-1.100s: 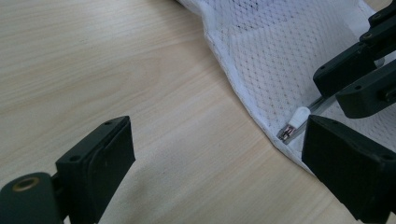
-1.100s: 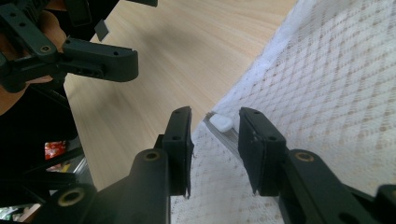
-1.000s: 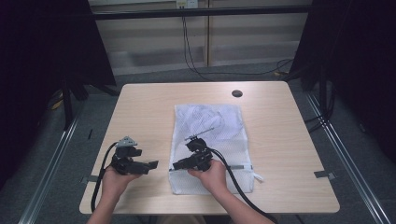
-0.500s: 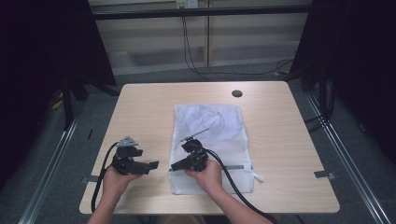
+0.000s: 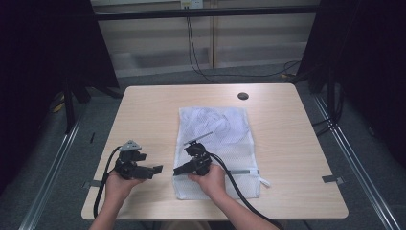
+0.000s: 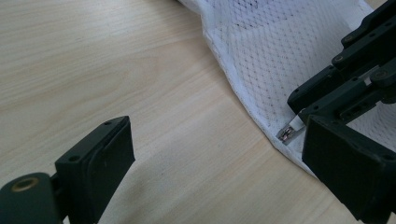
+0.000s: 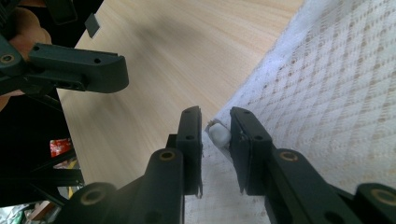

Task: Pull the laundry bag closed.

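Observation:
A white mesh laundry bag [image 5: 225, 139] lies flat on the wooden table [image 5: 292, 148]. Its small zipper pull [image 7: 218, 133] sits at the bag's left edge [image 6: 286, 134]. My right gripper [image 7: 215, 117] reaches over that edge; its jaws have just been closing and stand narrow, open, with the pull between them and a thin gap still showing on one side. In the high view the right gripper [image 5: 180, 169] points left over the bag's near left part. My left gripper [image 5: 156, 169] hovers over bare table just left of the bag, open and holding nothing [image 6: 219, 172].
The table's near edge [image 5: 215, 214] runs just below both hands. A dark round grommet [image 5: 243, 96] sits at the far side of the table. Black cables trail from both grippers toward the person.
The right gripper has shifted slightly left toward the bag's left edge. The left gripper has stayed in place.

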### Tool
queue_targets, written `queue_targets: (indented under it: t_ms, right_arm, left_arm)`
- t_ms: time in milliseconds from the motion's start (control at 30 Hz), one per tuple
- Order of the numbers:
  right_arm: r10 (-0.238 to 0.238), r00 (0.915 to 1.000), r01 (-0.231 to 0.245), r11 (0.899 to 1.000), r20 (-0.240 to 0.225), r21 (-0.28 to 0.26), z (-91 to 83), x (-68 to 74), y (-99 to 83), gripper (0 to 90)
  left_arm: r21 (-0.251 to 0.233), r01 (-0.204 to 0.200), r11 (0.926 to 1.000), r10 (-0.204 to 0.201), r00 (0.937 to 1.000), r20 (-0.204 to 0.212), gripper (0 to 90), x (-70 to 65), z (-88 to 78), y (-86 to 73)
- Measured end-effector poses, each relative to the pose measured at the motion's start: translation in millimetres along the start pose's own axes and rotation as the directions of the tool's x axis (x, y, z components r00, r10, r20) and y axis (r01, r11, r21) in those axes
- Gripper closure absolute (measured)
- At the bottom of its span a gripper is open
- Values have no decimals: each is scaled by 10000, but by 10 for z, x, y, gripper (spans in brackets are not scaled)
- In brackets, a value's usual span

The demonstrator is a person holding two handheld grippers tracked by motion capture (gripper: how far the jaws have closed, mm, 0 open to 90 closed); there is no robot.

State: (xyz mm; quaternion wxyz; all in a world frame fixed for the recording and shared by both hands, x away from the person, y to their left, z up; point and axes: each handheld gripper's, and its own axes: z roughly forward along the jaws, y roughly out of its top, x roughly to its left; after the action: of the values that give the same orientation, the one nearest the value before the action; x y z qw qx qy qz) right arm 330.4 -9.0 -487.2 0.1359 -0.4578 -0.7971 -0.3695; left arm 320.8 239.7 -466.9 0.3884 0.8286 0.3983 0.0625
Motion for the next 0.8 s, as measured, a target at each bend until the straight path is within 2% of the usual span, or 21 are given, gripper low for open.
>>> queue_targets:
  t_ms: [133, 500, 800]
  right_arm:
    - [-57, 10000, 57, 10000, 17, 0, 16, 10, 1, 774]
    - [158, 9999, -158, 9999, 4, -35, 9, 28, 23, 720]
    - [117, 9999, -118, 9999, 97, 84, 26, 33, 21, 773]
  left_arm:
    - [8, -24, 10000, 24, 10000, -10, 90, 0, -2, 0]
    - [-10, -4, 10000, 4, 10000, -12, 90, 6, -10, -3]
    - [16, 6, 10000, -6, 10000, -21, 91, 3, -13, -4]
